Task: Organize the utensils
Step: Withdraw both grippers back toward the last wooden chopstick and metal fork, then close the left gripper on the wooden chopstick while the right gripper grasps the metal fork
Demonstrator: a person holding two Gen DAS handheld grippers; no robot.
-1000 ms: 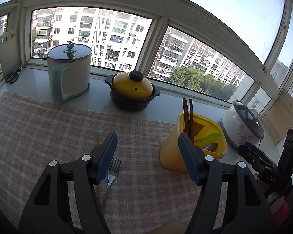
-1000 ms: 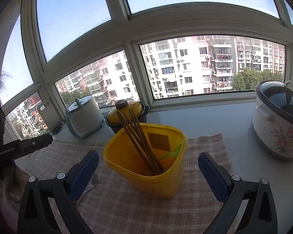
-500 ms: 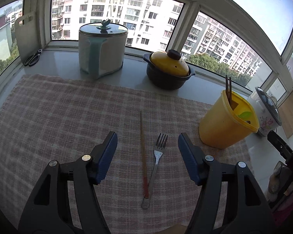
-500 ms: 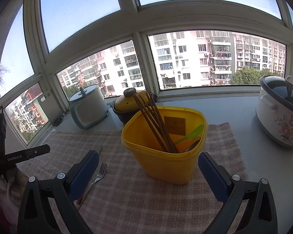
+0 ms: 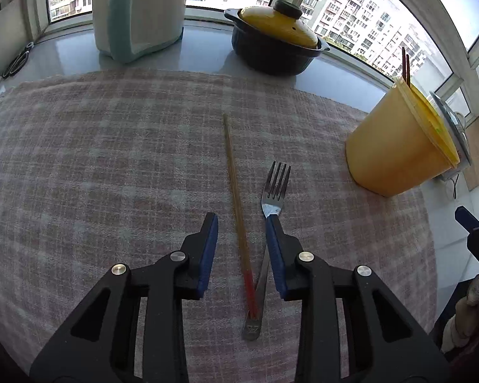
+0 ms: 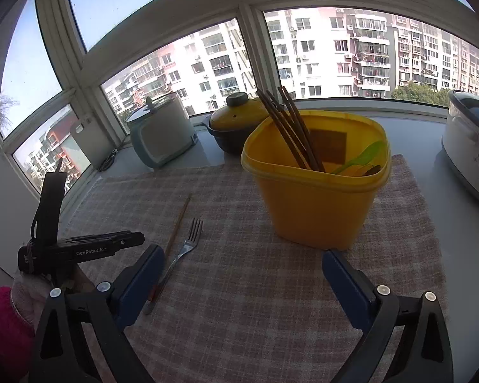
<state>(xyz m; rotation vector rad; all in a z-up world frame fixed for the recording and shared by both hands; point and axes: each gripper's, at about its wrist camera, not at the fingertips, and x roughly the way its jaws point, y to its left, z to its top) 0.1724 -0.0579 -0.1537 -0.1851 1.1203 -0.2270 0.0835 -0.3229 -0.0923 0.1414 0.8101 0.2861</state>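
Checked cloth (image 5: 111,166); fork (image 5: 273,198) tines windowward

Left black gripper with blue-padded fingers (image 5: 241,223) pitched steeply downward, jaws closing, pads not yet pressing, right black gripper with blue-padded fingers (image 6: 242,266) spread wide, angled down

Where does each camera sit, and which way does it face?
Left wrist: on the left tool, tilted steeply down at the chopstick and fork between its closing jaws; only its fingers show.
Right wrist: on the right tool, facing the yellow holder and window; its fingers and a pink sleeve show.
Shared: chopstick, fork, yellow holder.
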